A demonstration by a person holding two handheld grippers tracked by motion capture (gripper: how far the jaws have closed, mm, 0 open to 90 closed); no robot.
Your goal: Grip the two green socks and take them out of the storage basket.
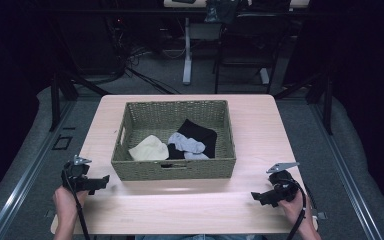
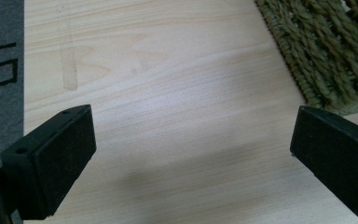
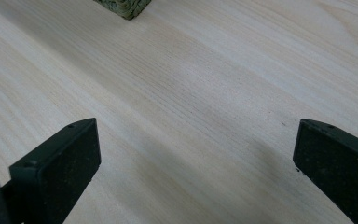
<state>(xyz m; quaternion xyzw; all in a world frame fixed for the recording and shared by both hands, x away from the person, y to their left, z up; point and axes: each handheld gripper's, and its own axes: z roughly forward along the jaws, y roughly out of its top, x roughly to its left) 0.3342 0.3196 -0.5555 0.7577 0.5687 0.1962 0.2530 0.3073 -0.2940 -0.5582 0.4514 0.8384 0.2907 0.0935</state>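
Grippers parked at the near corners of the counter (image 1: 190, 200), jaws spread wide and empty.

No step is judged begun: the left gripper (image 1: 96, 184) and right gripper (image 1: 261, 196) are held low over bare wood, both short of the basket (image 1: 175, 170), where the socks are piled — cream sock (image 1: 149, 149), grey sock (image 1: 186, 144), black sock (image 1: 200, 132). A reach over the near wall is called for next. Pale wood counter, grey floor and dark room with a chair behind are seen.

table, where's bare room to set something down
Bare table runs along the near edge between the left hand-held gripper and the right hand-held gripper, plus strips beside the basket. Inside, the socks crowd the near half.
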